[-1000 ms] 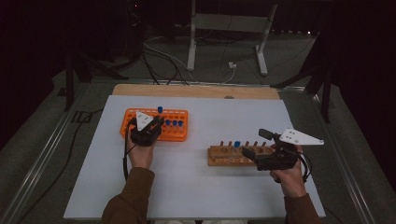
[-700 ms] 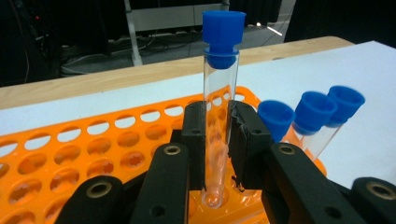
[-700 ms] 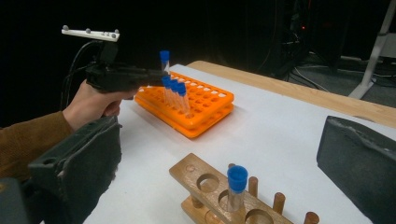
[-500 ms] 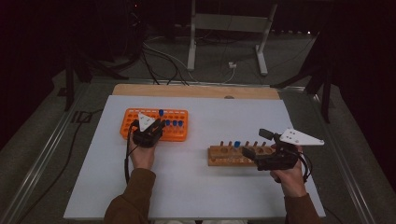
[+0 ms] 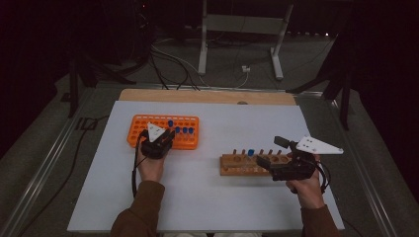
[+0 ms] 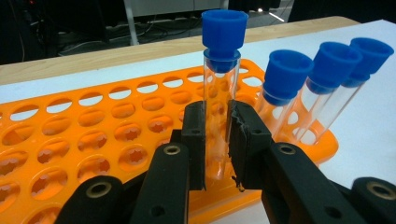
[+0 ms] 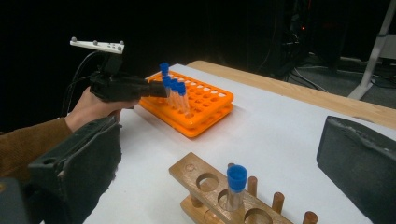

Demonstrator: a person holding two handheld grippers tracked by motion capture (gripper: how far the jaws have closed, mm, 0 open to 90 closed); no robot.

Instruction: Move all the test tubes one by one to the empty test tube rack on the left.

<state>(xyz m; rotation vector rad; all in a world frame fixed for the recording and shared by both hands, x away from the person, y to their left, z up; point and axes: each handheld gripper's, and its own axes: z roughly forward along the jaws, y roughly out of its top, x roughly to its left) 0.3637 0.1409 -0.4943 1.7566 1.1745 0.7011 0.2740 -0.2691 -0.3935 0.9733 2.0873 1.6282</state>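
Between my left gripper's (image 6: 217,149) pads, a clear test tube (image 6: 219,116) with a blue cap is standing upright, its long axis vertical, its lower end sitting at a hole of the orange tube rack (image 6: 93,135). I am clamping it on the glass well below the cap, so any lift has to go straight up along that axis. Three more blue-capped tubes (image 6: 299,98) are leaning in the rack just beside it. My left hand (image 5: 150,165) is the nearer one by far; my right gripper (image 5: 271,157) is holding well apart, jaws wide and empty, by the wooden rack (image 5: 249,165), where one capped tube (image 7: 236,186) is already standing.
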